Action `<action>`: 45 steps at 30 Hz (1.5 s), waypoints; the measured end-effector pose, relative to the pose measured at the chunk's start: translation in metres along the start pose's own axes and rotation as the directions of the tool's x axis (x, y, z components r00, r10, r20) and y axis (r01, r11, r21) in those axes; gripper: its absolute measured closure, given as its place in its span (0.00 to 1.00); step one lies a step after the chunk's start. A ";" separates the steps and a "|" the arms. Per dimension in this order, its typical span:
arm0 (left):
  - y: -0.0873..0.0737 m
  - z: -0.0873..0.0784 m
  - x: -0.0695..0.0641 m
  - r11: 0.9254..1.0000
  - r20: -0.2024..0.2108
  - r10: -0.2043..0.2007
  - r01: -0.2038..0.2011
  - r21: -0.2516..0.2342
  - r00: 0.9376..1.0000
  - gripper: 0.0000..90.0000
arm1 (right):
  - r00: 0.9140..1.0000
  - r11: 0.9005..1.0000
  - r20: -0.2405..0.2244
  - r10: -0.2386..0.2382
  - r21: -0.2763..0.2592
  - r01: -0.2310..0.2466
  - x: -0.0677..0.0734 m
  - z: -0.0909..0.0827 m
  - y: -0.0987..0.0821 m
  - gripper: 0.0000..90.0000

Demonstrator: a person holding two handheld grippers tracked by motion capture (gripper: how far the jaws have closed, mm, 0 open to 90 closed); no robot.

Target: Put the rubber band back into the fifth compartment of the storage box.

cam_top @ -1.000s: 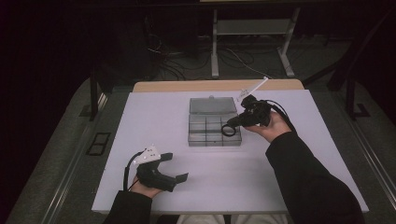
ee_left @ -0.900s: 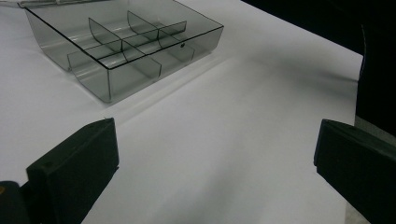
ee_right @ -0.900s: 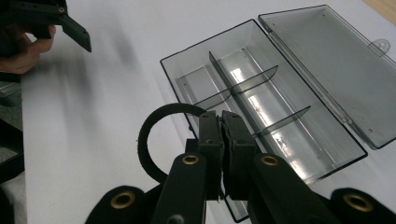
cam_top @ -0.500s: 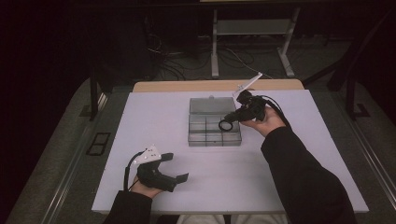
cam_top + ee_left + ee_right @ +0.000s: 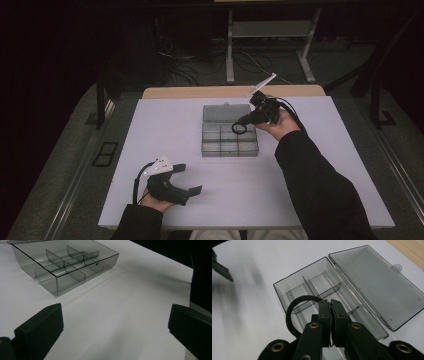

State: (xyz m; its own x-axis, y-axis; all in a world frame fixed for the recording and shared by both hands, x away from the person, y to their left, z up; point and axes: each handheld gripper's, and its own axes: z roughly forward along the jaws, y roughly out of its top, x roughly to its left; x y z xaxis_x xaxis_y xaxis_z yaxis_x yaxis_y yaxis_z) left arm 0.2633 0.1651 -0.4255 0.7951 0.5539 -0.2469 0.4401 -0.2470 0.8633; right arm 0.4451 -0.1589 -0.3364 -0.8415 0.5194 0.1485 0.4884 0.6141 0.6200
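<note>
Progress, as we judge it, is about midway: the black ring [image 5: 239, 129] is already picked up and carried to the clear plastic box [image 5: 229, 143], but not yet released into it. We see the right tool [image 5: 243, 121] held above the box's right side, its two black jaws pressed together on the ring's edge. In the right gripper view the ring [image 5: 294, 307] hangs to the left of the closed jaws, over the compartments nearest the box's open lid [image 5: 377, 285]. We cannot tell which compartment lies directly beneath it. All the compartments we can see look empty.

Orientation: the ring is a flat circle, so it has no long axis. In the high view it stands roughly on edge, tilted, its open face turned toward the near left of the box, and it hangs from the jaws toward the box floor.

The box sits at the middle of the white desk [image 5: 320, 200], with its lid folded flat on the far side. The left tool [image 5: 189, 179] rests on the desk well in front and left of the box, its jaws spread wide and holding nothing. What is left, we think, is lowering the ring into a compartment and letting go.
</note>
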 end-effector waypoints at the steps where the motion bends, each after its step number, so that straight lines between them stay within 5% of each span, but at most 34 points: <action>1: 0.000 0.000 0.000 1.000 0.000 -0.002 0.002 0.000 1.000 0.00 | 1.000 1.000 0.003 0.003 -0.002 -0.003 -0.001 0.001 0.001 0.96; 45: 0.001 0.000 0.001 1.000 -0.001 0.009 -0.009 0.001 1.000 0.00 | 0.996 0.998 0.059 0.069 -0.017 -0.068 -0.025 0.063 0.001 0.96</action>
State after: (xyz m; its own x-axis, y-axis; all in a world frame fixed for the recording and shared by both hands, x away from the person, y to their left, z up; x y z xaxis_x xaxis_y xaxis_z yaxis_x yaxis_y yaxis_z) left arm 0.2648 0.1657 -0.4254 0.7990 0.5520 -0.2386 0.4329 -0.2526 0.8653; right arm 0.4807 -0.1338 -0.3883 -0.7907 0.5946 0.1455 0.5409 0.5673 0.6210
